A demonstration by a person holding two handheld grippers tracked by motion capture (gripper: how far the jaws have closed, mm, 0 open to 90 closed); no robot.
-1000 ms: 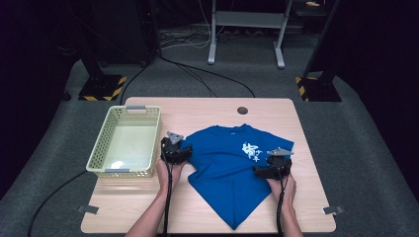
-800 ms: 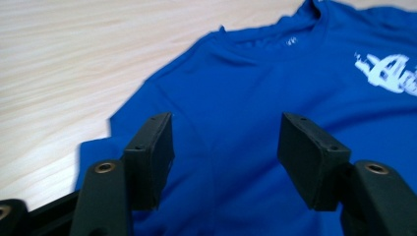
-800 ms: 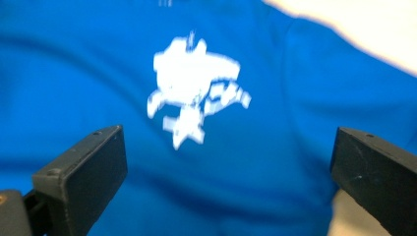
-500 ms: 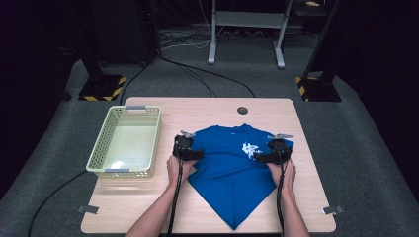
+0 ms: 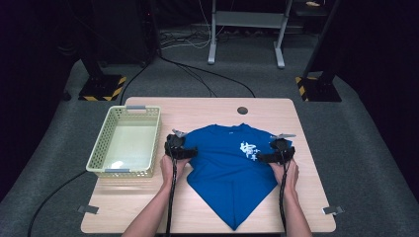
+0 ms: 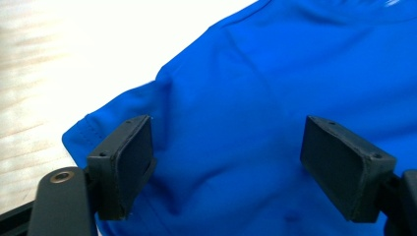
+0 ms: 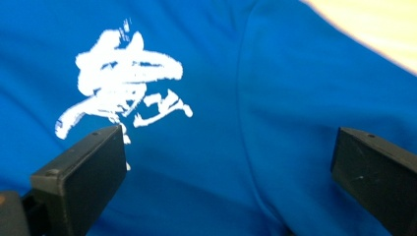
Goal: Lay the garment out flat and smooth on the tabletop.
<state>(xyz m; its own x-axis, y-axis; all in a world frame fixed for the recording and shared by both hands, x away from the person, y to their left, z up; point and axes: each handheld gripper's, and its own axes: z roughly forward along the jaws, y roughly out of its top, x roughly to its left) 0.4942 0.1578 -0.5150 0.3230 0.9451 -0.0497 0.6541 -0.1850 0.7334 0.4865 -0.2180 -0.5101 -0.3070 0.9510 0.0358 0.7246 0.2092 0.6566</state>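
I have moved both grippers, left (image 5: 191, 153) and right (image 5: 261, 158), inward over the shirt (image 5: 230, 170); jaws gape, nothing gripped.

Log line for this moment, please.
left gripper: open, over blue T-shirt sleeve | right gripper: open, beside white print | basket: empty

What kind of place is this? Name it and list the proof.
Probably a lab or studio set up for recording, not a home. A lone wooden table stands on grey carpet against dark surroundings, hazard-striped stand bases flank it, and cables run loose over the floor behind.
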